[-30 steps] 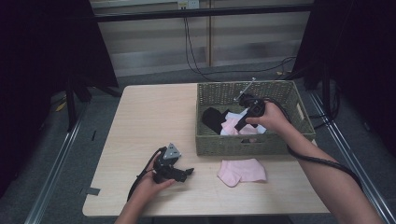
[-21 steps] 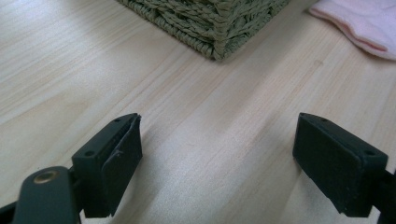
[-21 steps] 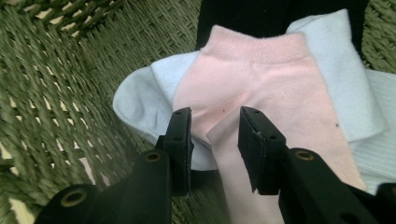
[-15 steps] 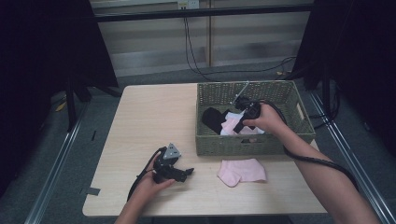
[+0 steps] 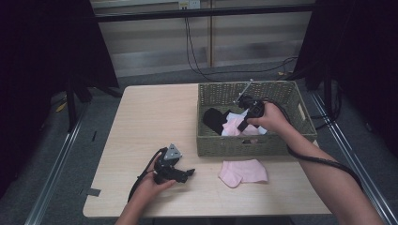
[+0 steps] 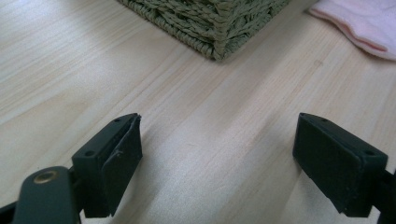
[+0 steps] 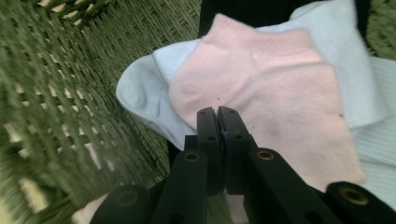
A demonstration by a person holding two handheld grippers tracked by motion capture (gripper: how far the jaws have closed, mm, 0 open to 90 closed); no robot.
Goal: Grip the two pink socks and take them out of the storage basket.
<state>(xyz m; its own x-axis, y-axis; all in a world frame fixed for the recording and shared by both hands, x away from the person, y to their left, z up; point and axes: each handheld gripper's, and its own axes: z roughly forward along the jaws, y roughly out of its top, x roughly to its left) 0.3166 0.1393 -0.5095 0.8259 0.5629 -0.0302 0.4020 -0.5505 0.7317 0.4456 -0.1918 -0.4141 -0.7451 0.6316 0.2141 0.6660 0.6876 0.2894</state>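
Woven green basket (image 5: pixel 300 140) sits at the table's right in the high view; the right gripper (image 5: pixel 241 126) reaches into it, a pink sock (image 5: pixel 243 172) already lying out in front. Left gripper (image 6: pixel 217 158), in its own view, rests wide over bare wood. Right gripper view: jaws have just been closing and meet at the edge of the basket's pink sock (image 7: pixel 261 93), seemingly pinching it; lifting it out comes next. No writing shows.

Your pink sock (image 7: pixel 261 93) lay flat in the woven basket (image 5: pixel 206 96), atop a pale blue sock (image 7: pixel 140 88), its edge pinched; its pink mate (image 5: pixel 244 171) lay outside at the basket's six o'clock.
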